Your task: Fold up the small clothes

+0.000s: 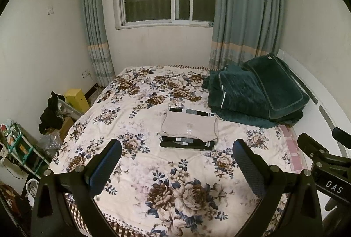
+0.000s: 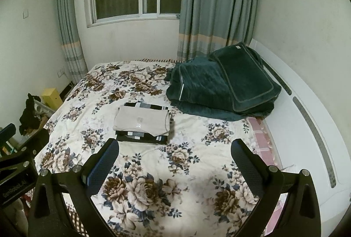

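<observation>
A folded beige garment (image 1: 189, 126) lies on top of a stack of folded black and grey patterned clothes (image 1: 186, 144) in the middle of the floral bed cover (image 1: 140, 162). The stack also shows in the right wrist view, beige piece (image 2: 142, 122) over black ones (image 2: 142, 138). My left gripper (image 1: 176, 145) is open and empty, held above the near part of the bed, short of the stack. My right gripper (image 2: 175, 145) is open and empty, beside the left one, to the right of the stack.
A dark green folded blanket (image 1: 258, 96) lies at the bed's far right, by the white headboard (image 2: 307, 131). Clutter, a yellow box (image 1: 76, 99) and a shelf (image 1: 19, 149) stand on the floor at the left. Window and curtains are behind the bed.
</observation>
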{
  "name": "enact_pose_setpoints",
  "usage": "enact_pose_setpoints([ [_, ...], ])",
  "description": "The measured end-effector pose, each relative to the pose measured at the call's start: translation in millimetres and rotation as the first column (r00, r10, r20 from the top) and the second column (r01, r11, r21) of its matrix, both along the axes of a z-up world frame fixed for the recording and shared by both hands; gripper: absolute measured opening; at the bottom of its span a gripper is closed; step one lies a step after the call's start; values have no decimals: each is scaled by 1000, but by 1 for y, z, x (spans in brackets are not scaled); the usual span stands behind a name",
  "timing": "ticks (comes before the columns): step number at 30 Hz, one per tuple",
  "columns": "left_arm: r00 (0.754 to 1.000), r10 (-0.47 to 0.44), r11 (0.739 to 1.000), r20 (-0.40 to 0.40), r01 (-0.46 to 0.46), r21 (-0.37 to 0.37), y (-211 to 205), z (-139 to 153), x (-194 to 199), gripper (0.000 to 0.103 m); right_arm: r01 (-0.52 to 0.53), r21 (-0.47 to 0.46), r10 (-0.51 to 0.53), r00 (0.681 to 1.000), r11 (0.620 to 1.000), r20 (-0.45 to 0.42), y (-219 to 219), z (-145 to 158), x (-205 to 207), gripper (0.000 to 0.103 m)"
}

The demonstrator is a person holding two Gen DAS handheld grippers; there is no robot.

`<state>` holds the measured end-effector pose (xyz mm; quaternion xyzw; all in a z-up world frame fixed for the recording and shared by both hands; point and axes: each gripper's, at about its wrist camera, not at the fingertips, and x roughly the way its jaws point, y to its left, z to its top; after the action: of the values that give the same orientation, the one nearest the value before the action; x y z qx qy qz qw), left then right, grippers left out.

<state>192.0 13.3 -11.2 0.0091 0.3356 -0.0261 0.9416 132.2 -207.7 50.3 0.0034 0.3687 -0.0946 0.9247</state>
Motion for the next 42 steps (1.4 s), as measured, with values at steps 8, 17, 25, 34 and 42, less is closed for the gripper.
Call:
enact_pose_setpoints([
  [8,1000,4,1000,3,-4,-3,-2,2,2,103,2,0,-2,1000,1000,1,0,-1,-1,103],
  [17,1000,11,1000,7,-11,2,-2,4,3,103,7,-1,-7,1000,1000,3,2,-3,-4,103],
  [25,1000,15,1000,11,-15,1,-4,6,4,103,11,-1,-11,1000,1000,6,3,-5,-6,103],
  [34,1000,15,1000,10,-15,-1,-2,5,3,103,15,0,-15,1000,1000,8,5,-7,-9,103],
  [42,1000,18,1000,13,-18,1,-2,4,1,103,18,0,-18,1000,1000,9,6,-9,-10,103],
])
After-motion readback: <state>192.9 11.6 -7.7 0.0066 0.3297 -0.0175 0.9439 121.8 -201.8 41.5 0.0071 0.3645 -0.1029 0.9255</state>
